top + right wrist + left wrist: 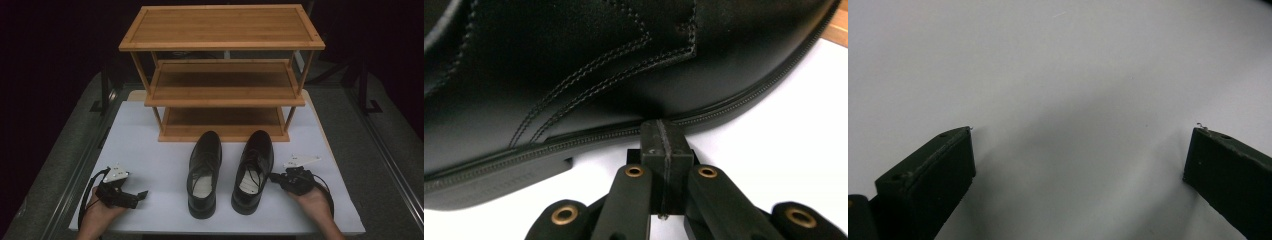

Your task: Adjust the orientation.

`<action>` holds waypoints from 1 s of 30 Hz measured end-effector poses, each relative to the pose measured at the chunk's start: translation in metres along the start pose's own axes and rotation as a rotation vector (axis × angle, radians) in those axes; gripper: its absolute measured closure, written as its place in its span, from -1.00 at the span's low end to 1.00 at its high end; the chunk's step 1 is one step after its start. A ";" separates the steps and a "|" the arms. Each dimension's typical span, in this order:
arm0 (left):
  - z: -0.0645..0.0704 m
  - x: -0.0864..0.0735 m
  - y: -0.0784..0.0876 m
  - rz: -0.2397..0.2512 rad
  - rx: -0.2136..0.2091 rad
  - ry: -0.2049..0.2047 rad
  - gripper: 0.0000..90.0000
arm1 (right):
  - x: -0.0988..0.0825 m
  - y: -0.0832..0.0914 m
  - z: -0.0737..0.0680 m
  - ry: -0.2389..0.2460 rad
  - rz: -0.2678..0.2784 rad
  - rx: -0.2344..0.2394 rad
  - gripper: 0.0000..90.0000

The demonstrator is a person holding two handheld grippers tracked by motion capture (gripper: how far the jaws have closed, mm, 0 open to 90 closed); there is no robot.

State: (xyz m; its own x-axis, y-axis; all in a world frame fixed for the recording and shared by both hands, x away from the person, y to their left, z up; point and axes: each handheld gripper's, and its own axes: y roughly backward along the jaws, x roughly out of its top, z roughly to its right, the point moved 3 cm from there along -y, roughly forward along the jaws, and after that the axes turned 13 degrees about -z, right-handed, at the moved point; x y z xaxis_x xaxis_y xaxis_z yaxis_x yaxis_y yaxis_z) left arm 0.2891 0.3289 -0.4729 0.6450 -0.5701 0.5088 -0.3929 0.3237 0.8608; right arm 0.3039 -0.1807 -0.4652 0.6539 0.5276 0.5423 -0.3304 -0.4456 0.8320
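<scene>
Your right gripper (pixel 663 131) is fully closed, tips against the right shoe's (pixel 254 170) sole edge. Your left gripper (pixel 1083 150) gapes wide over bare table (pixel 150 165) at near left

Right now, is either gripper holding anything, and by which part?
Nothing is held. The right gripper has its jaws shut together, empty, tips at the sole edge of the right-hand shoe. The left gripper is open over the bare table.
</scene>
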 end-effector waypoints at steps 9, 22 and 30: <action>0.000 0.000 0.000 0.000 0.000 0.001 -1.00 | 0.017 -0.010 -0.002 0.011 -0.012 0.015 1.00; 0.000 0.000 0.000 0.000 0.000 0.000 -1.00 | 0.035 -0.023 -0.013 0.051 -0.017 0.037 1.00; 0.000 0.000 0.000 -0.001 0.000 0.000 -1.00 | 0.037 -0.026 -0.019 0.062 -0.016 0.050 1.00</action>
State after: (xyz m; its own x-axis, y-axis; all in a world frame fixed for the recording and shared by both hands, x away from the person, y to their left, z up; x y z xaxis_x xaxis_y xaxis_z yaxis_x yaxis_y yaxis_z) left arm 0.2892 0.3289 -0.4729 0.6453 -0.5703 0.5083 -0.3925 0.3232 0.8611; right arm 0.3233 -0.1358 -0.4648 0.6147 0.5782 0.5365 -0.2850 -0.4714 0.8346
